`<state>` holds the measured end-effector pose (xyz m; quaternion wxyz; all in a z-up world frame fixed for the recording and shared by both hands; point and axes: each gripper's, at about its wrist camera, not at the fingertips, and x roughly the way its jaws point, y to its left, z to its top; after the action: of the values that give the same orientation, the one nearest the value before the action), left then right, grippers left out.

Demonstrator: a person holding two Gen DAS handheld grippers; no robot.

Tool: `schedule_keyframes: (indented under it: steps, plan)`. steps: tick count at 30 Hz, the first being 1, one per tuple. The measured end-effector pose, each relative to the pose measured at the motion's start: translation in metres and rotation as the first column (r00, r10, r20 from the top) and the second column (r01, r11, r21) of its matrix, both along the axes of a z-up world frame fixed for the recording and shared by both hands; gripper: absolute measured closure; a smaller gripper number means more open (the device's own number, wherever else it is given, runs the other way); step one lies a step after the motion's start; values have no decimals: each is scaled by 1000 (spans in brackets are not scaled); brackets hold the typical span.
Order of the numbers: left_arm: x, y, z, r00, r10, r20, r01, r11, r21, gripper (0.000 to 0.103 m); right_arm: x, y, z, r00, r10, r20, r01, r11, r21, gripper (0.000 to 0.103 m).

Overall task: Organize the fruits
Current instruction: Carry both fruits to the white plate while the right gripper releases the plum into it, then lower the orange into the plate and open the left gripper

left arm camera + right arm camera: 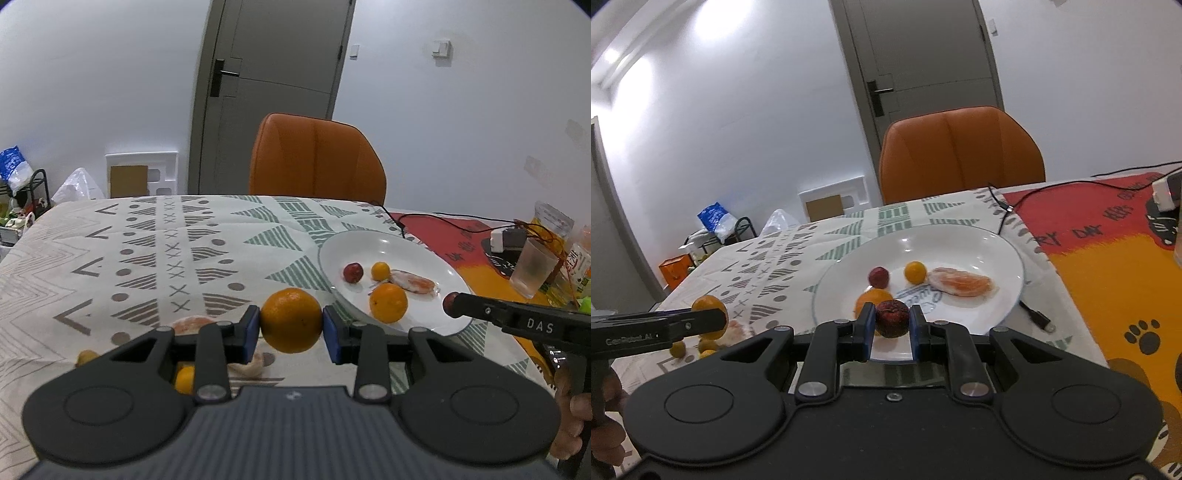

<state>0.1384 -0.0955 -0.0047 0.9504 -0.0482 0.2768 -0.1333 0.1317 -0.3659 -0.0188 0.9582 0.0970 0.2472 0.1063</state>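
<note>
My left gripper point(291, 325) is shut on a large orange point(291, 320) and holds it above the patterned tablecloth, left of the white plate point(424, 251). My right gripper point(889, 325) is shut on a dark red date point(892, 317) over the plate's near rim point(1008, 314). On the plate lie an orange point(388, 302), a small kumquat point(380, 270), a red date point(353, 272) and a wrapped peeled citrus piece point(413, 282). Under my left gripper lie small kumquats point(184, 380) and another wrapped piece point(192, 323).
An orange chair point(317, 158) stands behind the table. A black cable point(1034, 317) lies beside the plate. At the right are a plastic cup point(532, 267), bottles and a charger point(506, 238) on a red and orange mat point(1108, 266).
</note>
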Motion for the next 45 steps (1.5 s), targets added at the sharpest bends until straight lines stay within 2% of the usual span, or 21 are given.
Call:
schedule_keyframes:
  steps: [6,9,25,33,36,40,43,45]
  plan:
    - [10,-13,-1,1000,-23,-4,23,1000,8,68,7,-10,-5,1000,-23,-7,23,1000,9,84]
    - [15,-18,-2,999,-35,-3,35,999,11,68,10,-14,-6,999,-45,3,45,999,17,77]
    - [45,-63,-3,992,-122,14,121,992,36,68,-4,-33,-16,997,-78,-16,78,996,47,72]
    - [58,-77,-4,992,-126,24,125,991,43,68,-8,-40,-16,995,-97,-9,97,994,54,72]
    - [58,-79,-4,993,-118,28,117,992,46,67,-10,-41,-16,995,-98,-4,98,994,57,68]
    - [54,-78,0,994,-98,40,95,993,72,58,-10,-40,-16,995,-95,-3,95,993,70,67]
    - [50,-69,2,997,-59,40,56,996,70,39,-9,-39,-16,996,-87,-2,87,993,78,65]
    - [46,-62,4,998,-39,46,36,997,72,31,-10,-38,-16,997,-82,1,82,993,82,61]
